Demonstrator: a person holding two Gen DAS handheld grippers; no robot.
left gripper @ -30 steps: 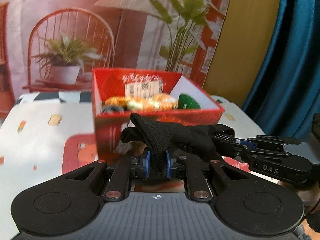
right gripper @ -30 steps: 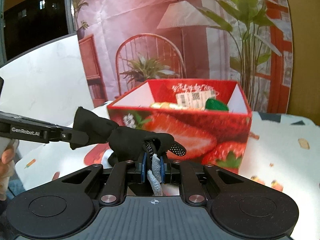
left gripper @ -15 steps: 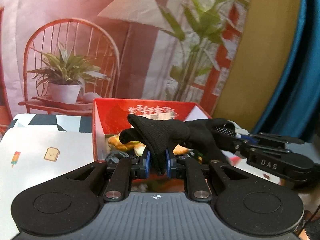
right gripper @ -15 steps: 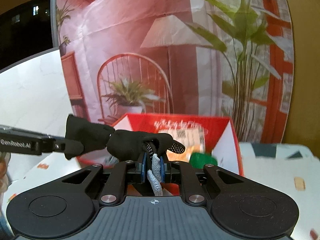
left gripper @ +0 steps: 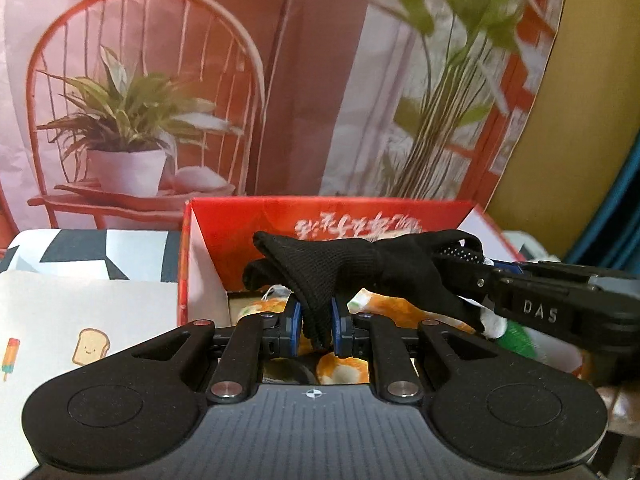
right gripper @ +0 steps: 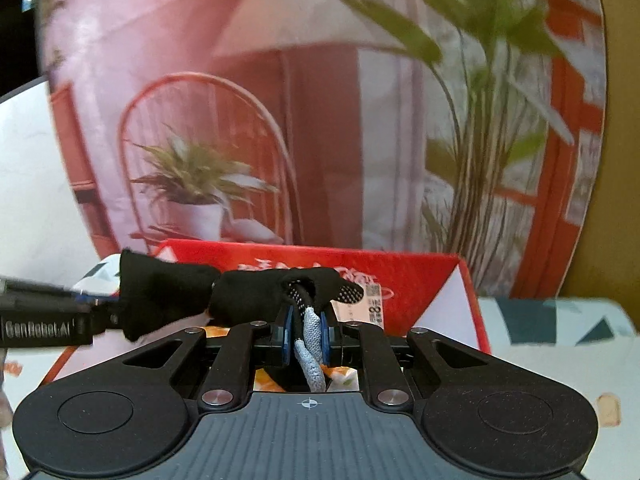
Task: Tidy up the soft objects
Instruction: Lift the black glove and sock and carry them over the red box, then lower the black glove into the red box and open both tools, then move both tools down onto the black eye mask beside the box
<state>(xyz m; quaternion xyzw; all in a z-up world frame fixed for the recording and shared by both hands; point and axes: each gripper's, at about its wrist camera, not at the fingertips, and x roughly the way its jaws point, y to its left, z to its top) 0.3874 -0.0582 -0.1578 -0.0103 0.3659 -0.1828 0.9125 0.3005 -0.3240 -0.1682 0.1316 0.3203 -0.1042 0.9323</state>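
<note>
Our left gripper (left gripper: 313,322) and right gripper (right gripper: 306,334) each clamp one end of a black glove (left gripper: 340,268), stretched across frame centre above the open red box (left gripper: 240,236) holding orange soft items (left gripper: 384,308).

I note a printed backdrop (left gripper: 280,80) behind the table: pink wall, a red chair (left gripper: 132,92) holding a potted plant (left gripper: 124,128), a lampshade (right gripper: 296,24) right of the chair, tall green stems (left gripper: 452,80) further right. Right of the backdrop, a mustard wall (left gripper: 580,100), then a blue curtain (left gripper: 616,208). The tablecloth (left gripper: 80,320) shows toast prints. Left of the backdrop, a white panel (right gripper: 32,168).
</note>
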